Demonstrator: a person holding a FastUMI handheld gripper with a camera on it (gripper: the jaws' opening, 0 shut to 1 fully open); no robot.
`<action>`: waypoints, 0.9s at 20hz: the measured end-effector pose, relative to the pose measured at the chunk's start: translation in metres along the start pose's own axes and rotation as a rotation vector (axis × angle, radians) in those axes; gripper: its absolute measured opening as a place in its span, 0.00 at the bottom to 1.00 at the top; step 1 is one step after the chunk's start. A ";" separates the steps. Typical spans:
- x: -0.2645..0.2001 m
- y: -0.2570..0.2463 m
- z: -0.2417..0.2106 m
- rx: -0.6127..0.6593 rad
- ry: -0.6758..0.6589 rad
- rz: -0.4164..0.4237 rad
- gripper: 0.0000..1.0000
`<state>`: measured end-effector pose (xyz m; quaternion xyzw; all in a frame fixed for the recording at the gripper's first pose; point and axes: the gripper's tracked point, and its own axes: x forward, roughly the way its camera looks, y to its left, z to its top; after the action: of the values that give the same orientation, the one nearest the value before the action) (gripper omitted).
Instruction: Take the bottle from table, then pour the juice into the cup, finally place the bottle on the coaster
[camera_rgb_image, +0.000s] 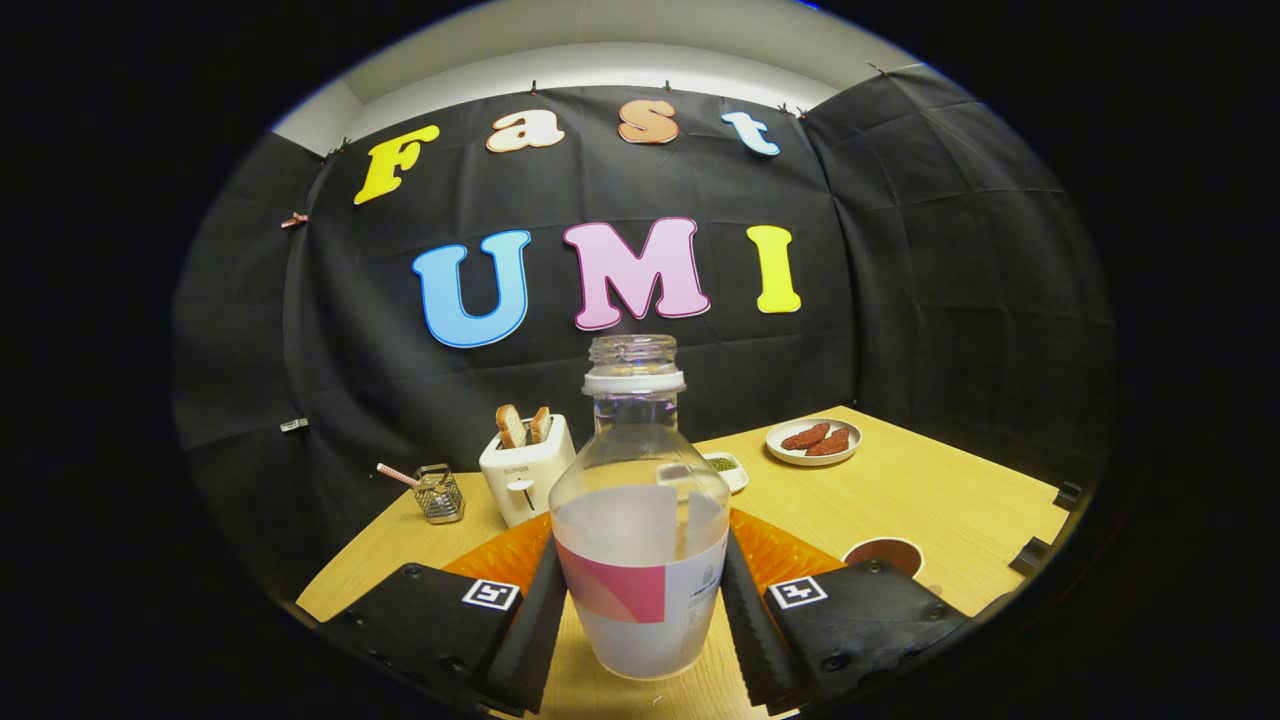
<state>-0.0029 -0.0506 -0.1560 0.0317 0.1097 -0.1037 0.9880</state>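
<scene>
The gripper (640, 610) is pointing level across the table (940, 500), its two fingers (535, 625) standing either side of the bottle (640, 520) and pressing its lower sides, clamping it. The one bottle is standing upright between them, uncapped, partly full of pale juice. One cup (885, 553) is sitting just beyond the right finger. One toaster (527, 470) is holding two bread slices. One plate (813, 441) is carrying two reddish pieces. One small dish (725, 468) is lying behind the bottle.
</scene>
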 end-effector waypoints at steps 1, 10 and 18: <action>0.001 -0.003 0.000 0.003 -0.002 -0.007 0.75; 0.011 -0.009 -0.011 0.078 0.070 0.026 0.75; 0.018 -0.020 -0.018 0.306 0.140 0.066 0.75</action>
<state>0.0061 -0.0722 -0.1779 0.1923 0.1600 -0.0843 0.9645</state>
